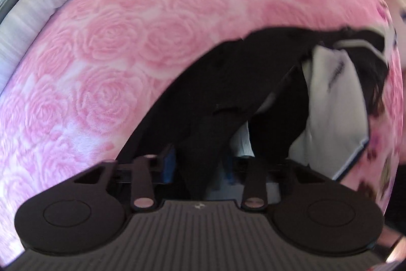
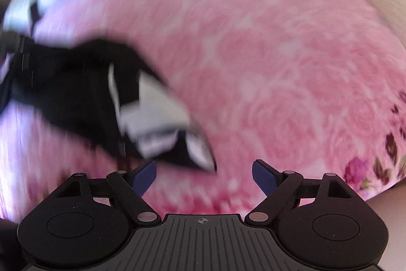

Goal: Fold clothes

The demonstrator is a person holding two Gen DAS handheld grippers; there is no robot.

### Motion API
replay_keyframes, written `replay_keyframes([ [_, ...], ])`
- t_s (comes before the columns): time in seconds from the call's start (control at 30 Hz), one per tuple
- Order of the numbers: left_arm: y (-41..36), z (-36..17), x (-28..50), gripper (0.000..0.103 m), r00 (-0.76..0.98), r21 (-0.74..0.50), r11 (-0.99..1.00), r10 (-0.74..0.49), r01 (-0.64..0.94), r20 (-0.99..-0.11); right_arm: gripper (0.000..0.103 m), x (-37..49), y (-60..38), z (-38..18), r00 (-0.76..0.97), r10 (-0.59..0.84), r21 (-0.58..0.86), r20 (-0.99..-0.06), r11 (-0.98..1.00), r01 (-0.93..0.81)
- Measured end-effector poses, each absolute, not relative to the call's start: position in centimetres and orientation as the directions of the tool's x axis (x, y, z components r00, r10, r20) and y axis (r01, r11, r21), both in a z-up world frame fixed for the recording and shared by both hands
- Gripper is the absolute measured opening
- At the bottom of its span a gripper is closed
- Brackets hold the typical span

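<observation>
One black-and-white cloth garment (image 1: pixel 228 93) is pinched by the left gripper (image 1: pixel 200 166) at lower centre; the right gripper (image 2: pixel 204 173), released, must regrip for folding

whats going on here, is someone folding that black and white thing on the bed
Yes. A person with a handheld gripper in each hand is working on a black and white garment on a pink rose-patterned blanket. The left gripper is shut on a black part of the cloth. The right gripper is open with nothing between its blue pads; the garment's near end lies just ahead of it. The garment is bunched up, not yet folded flat.
</observation>
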State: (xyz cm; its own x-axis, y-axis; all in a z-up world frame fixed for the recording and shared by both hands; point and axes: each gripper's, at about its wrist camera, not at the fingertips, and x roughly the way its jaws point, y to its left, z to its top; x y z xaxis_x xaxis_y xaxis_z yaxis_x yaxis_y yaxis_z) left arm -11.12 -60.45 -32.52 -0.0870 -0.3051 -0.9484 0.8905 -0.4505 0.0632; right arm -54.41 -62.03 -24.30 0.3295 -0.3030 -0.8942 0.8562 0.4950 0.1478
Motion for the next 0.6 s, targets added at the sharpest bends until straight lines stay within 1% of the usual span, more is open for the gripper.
replay_keyframes([
  [0.07,-60.8,-31.4,-10.9,0.006,-0.101,0.063,-0.468,-0.317,0.881,-0.943,0.086,-54.1,-62.9,-24.4,0.366,-0.344,0.176,-0.864,0.475,0.862],
  [0.13,-61.7,-29.5,-10.8,0.005,-0.122,0.062,-0.477,-0.345,0.876,-0.931,0.086,-53.2,-64.4,-25.5,0.380,-0.356,0.174,-0.853,0.493,0.852],
  [0.23,-64.9,-26.1,-11.6,0.004,-0.136,0.086,-0.494,-0.396,0.865,-0.908,0.085,-53.5,-67.0,-27.4,0.439,-0.349,0.267,-0.828,0.443,0.856],
  [0.27,-66.3,-25.0,-12.1,0.004,-0.144,0.089,-0.500,-0.409,0.861,-0.901,0.085,-53.5,-67.7,-28.0,0.467,-0.326,0.299,-0.822,0.451,0.841],
  [0.33,-69.5,-23.6,-14.1,0.004,-0.161,0.101,-0.533,-0.423,0.840,-0.892,0.085,-52.9,-68.7,-28.9,0.519,-0.235,0.332,-0.822,0.544,0.771],
  [0.43,-74.1,-22.7,-18.4,0.004,-0.181,0.132,-0.605,-0.429,0.785,-0.885,0.085,-51.5,-68.3,-30.3,0.527,-0.143,0.293,-0.838,0.696,0.655],
  [0.47,-75.5,-22.6,-19.9,0.004,-0.189,0.140,-0.627,-0.429,0.766,-0.884,0.085,-51.3,-68.2,-30.8,0.509,-0.144,0.260,-0.849,0.724,0.639],
  [0.5,-76.8,-22.6,-21.3,0.004,-0.196,0.147,-0.646,-0.428,0.749,-0.882,0.082,-51.4,-68.5,-31.5,0.502,-0.140,0.262,-0.854,0.717,0.646],
  [0.53,-77.9,-22.7,-22.7,0.004,-0.201,0.159,-0.666,-0.430,0.729,-0.880,0.069,-51.6,-69.0,-32.1,0.498,-0.133,0.272,-0.857,0.704,0.656],
  [0.57,-78.9,-22.9,-24.1,0.004,-0.204,0.167,-0.681,-0.429,0.713,-0.880,0.052,-52.0,-69.5,-32.7,0.500,-0.131,0.293,-0.856,0.675,0.678],
  [0.6,-79.9,-23.1,-25.5,0.004,-0.208,0.173,-0.696,-0.428,0.697,-0.880,0.042,-52.4,-70.1,-33.3,0.502,-0.129,0.315,-0.855,0.640,0.701],
])
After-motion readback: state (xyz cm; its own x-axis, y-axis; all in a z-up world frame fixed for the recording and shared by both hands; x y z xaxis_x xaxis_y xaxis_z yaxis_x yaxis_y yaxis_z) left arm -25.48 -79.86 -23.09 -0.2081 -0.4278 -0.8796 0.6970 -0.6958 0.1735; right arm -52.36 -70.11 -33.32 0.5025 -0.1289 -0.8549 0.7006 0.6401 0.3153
